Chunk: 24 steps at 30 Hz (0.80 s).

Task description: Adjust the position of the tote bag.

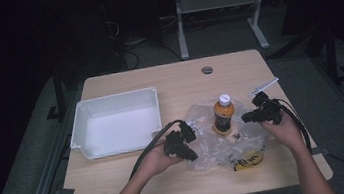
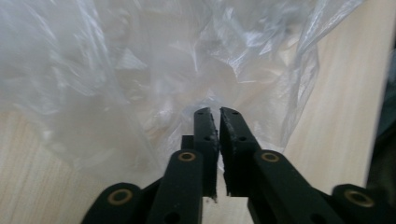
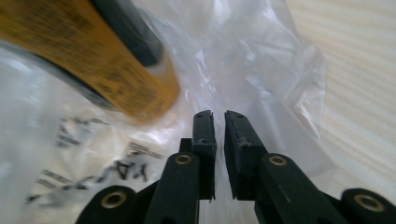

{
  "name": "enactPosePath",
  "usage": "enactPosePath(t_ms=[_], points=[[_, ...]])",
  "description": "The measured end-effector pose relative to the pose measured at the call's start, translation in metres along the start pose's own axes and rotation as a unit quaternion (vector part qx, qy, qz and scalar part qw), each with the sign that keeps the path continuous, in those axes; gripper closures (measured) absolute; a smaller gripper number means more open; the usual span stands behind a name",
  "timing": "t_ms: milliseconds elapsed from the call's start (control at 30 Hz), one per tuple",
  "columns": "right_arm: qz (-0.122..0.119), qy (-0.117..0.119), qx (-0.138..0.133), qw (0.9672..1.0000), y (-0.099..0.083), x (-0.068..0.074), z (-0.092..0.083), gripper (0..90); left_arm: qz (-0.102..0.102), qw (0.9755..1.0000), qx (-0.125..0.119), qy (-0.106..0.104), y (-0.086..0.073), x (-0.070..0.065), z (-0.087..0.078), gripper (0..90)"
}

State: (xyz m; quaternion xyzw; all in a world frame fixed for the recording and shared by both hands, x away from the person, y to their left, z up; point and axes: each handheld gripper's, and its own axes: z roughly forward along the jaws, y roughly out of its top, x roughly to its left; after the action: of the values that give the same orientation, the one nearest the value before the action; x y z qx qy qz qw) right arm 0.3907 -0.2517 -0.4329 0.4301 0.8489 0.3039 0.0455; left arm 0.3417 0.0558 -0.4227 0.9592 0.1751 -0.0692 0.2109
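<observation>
Claw (image 3: 215,114) tips beside bottle (image 3: 93,60), on bag (image 3: 243,60).

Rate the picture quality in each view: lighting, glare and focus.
High view: dim overall, dark surroundings, yet the table, white bin and orange bottle read clearly. Left gripper view: bright, the plastic bag hazy and washed out, the black jaws sharp. Right gripper view: the bottle is close and blurred, the bag's print smeared.
</observation>
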Motion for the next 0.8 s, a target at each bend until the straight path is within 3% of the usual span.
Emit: enactPosePath(t_ms=[167,333,800], points=[[-0.006,-0.005,-0.031,0.9995,0.001,0.008,-0.016,75.4,0.004,0.9995,-0.028,0.017,0.005,-0.002,-0.024,78.1],[-0.003,-0.009,-0.064,0.9979,-0.002,0.018,-0.034,67.1,-0.002,0.9983,-0.056,0.019,0.012,0.000,-0.043,74.3],[-0.010,-0.002,-0.107,0.9942,-0.018,0.038,-0.053,57.0,0.012,0.9963,-0.080,0.029,0.046,0.000,-0.070,63.5]])
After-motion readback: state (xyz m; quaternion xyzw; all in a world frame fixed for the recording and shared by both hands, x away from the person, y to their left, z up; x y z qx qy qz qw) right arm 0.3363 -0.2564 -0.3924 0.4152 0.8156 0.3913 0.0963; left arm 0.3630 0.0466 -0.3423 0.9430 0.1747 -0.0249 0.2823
